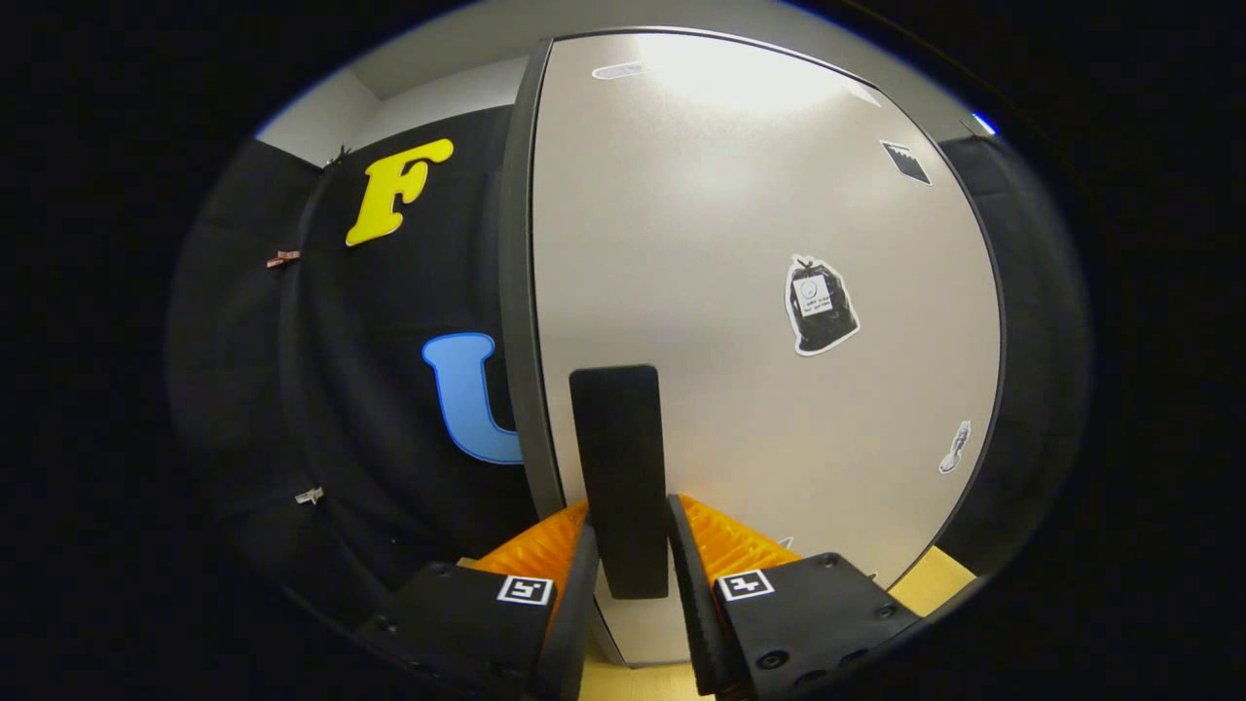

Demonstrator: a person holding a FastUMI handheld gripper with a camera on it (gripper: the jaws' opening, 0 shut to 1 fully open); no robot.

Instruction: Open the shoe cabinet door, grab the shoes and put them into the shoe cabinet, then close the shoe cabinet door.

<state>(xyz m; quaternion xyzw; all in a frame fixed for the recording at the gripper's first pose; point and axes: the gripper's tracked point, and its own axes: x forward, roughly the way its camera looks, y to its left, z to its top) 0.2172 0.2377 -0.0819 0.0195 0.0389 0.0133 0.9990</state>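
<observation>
The pale grey shoe cabinet door (759,292) stands straight ahead of me, with a dark edge along its left side. A tall black handle (621,467) is fixed to the door near that edge. My gripper (628,555) has its two fingers closed on either side of the handle's lower part, pressing on it. A black sticker (821,305) sits on the door to the right of the handle, and smaller stickers lie near the door's right edge.
The black cloth booth wall (389,389) hangs to the left of the door. A light wooden surface (934,579) shows below the door, beside and under the fingers.
</observation>
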